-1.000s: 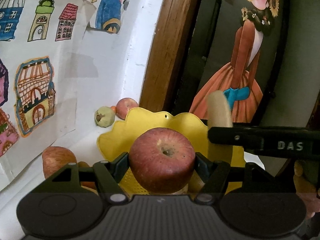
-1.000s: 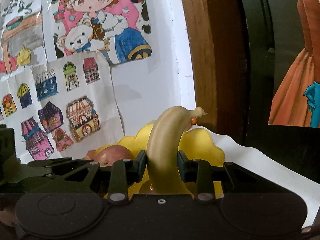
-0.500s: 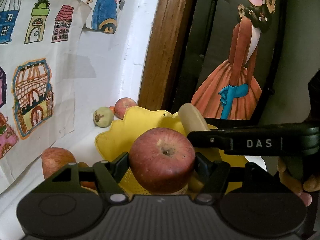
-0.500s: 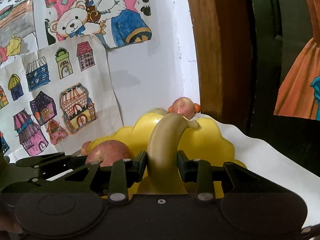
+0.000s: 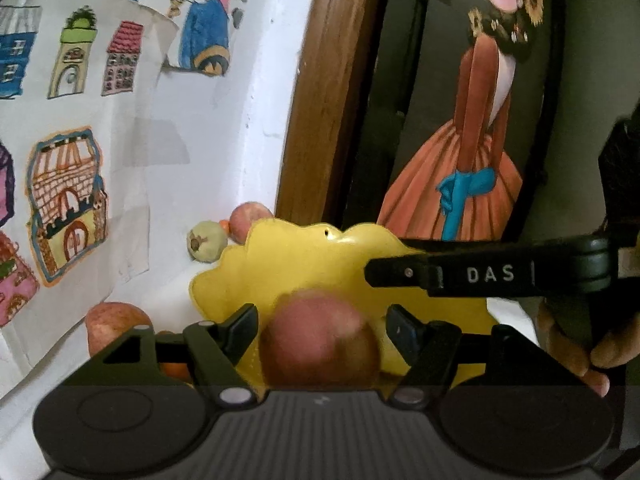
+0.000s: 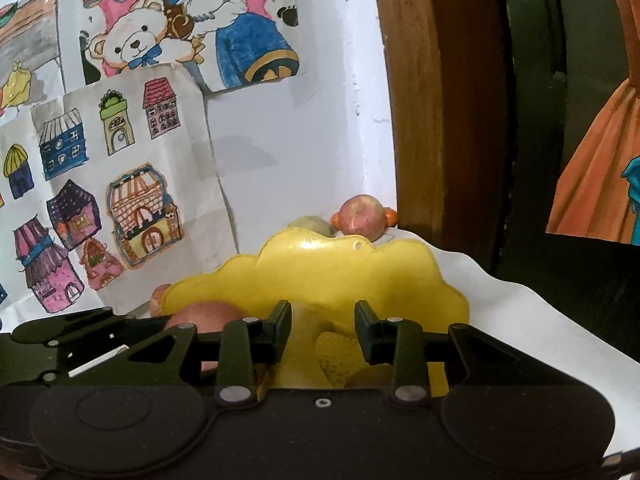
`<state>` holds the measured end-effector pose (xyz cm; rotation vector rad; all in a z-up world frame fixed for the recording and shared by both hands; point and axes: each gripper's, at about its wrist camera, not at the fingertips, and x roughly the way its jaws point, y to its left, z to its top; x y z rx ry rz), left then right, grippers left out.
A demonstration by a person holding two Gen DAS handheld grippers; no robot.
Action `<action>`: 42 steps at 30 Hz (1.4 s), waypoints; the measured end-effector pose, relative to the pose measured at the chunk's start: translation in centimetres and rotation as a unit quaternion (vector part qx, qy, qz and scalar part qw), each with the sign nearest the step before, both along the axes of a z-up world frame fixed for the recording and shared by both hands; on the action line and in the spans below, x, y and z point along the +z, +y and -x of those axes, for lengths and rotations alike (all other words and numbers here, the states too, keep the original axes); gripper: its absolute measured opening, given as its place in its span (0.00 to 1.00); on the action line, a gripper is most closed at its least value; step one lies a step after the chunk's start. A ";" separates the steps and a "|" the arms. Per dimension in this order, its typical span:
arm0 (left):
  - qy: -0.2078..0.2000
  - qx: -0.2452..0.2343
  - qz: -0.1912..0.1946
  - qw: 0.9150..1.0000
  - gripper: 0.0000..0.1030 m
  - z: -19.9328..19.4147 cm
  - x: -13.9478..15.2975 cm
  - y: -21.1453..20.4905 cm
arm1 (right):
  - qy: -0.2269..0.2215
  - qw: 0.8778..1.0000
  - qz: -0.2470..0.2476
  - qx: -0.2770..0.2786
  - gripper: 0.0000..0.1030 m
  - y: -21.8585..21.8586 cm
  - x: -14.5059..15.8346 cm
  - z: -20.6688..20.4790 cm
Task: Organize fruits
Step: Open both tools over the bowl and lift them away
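My left gripper is open over the yellow scalloped bowl. A red apple sits blurred between its spread fingers, touching neither. In the right wrist view my right gripper is also open above the same bowl. The pale banana lies low between its fingers, inside the bowl. One black finger of the right gripper crosses the left wrist view from the right, above the bowl. The left gripper's body shows at lower left in the right wrist view.
Outside the bowl lie a red apple on the left, and a green fruit and another apple with small orange fruits behind. A wall with drawings is close on the left, a wooden frame behind. A hand holds the right gripper.
Both grippers have opened. The apple has left the left fingers and drops blurred toward the bowl. The banana has left the right fingers and sunk into the bowl.
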<state>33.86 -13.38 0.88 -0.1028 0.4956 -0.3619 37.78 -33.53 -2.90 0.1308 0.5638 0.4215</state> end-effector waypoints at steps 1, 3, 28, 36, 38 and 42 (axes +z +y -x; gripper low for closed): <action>0.002 0.000 0.006 1.000 0.74 0.0 0.1 0.2 | -0.003 1.000 -0.003 -0.004 0.37 -0.3 0.1 0.1; 0.003 0.004 0.008 1.000 0.77 0.1 0.2 0.4 | -0.009 1.000 -0.007 -0.011 0.41 -0.9 0.3 0.5; -0.080 0.039 0.016 0.996 1.00 12.1 5.3 5.2 | -0.173 0.984 0.038 -0.024 0.99 -0.1 5.5 17.3; -0.097 0.051 0.003 0.994 1.00 17.3 6.3 7.6 | -0.185 0.981 0.028 -0.049 0.99 0.2 4.9 23.7; -0.098 0.052 0.000 0.994 1.00 18.6 6.3 8.1 | -0.182 0.982 0.026 -0.051 0.99 0.5 4.6 25.1; -0.084 0.048 -0.011 0.995 1.00 20.6 5.5 8.9 | -0.173 0.984 0.030 -0.042 0.99 1.2 3.9 27.7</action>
